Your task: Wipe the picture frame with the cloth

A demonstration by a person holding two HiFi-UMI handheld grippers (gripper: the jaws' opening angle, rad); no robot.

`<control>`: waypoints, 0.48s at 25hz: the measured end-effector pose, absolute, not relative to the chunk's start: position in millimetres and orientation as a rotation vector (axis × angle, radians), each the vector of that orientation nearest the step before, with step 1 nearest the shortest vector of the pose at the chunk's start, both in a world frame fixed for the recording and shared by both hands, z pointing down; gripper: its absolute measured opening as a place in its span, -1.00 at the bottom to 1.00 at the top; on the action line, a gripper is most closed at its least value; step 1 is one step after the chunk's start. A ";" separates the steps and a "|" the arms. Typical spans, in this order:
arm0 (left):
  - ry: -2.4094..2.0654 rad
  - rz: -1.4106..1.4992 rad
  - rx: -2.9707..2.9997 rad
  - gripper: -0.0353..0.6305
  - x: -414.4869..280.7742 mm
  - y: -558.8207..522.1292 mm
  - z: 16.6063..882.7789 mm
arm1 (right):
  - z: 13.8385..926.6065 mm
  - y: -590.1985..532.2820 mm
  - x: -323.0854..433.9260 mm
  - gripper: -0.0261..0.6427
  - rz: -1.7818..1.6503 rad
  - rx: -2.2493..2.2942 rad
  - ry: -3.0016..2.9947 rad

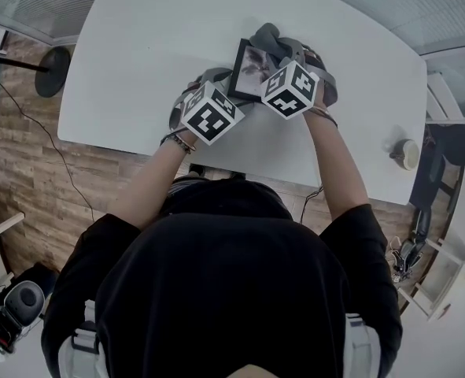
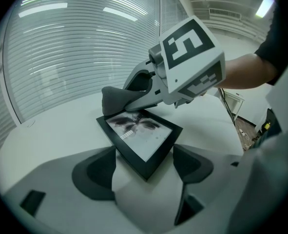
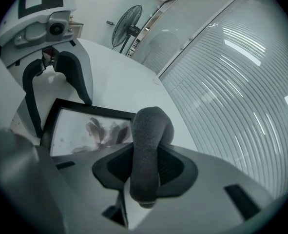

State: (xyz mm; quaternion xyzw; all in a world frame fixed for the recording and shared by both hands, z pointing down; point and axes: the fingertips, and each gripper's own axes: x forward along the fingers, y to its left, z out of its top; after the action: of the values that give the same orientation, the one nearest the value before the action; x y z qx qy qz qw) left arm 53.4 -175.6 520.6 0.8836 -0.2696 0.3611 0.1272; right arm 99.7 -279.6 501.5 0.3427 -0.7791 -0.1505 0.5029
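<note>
A black picture frame (image 1: 250, 69) with a dark flower print lies flat on the white table (image 1: 153, 53). In the left gripper view one corner of the frame (image 2: 141, 135) sits between the jaws of my left gripper (image 2: 144, 165), and both pads press its edges. My right gripper (image 3: 146, 172) is shut on a grey cloth (image 3: 149, 140). The cloth's folded end sticks out past the jaws onto the frame's far edge (image 2: 113, 99). More of the cloth (image 1: 275, 39) is bunched behind the frame. The two grippers face each other across the frame.
A small round object (image 1: 407, 153) sits near the table's right end. A standing fan (image 3: 126, 26) is off the table's left end, its base (image 1: 53, 71) on the wooden floor. Glass walls with blinds close off the far side.
</note>
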 end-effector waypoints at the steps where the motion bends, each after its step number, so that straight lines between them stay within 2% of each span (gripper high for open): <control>1: -0.784 1.051 2.571 0.24 52.9 -175.7 520.3 | 502.1 -276.7 98.2 -0.56 -0.374 0.823 -1.881; 12: -0.783 1.052 2.571 0.24 53.6 -175.6 520.1 | 507.3 -251.3 92.8 -0.56 -0.400 0.811 -1.897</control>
State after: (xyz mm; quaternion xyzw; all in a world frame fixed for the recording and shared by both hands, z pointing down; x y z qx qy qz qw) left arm 53.6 -175.6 520.1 0.8836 -0.2692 0.3614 0.1273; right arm 92.8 -251.3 507.3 0.3350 -0.7833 -0.1650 0.4970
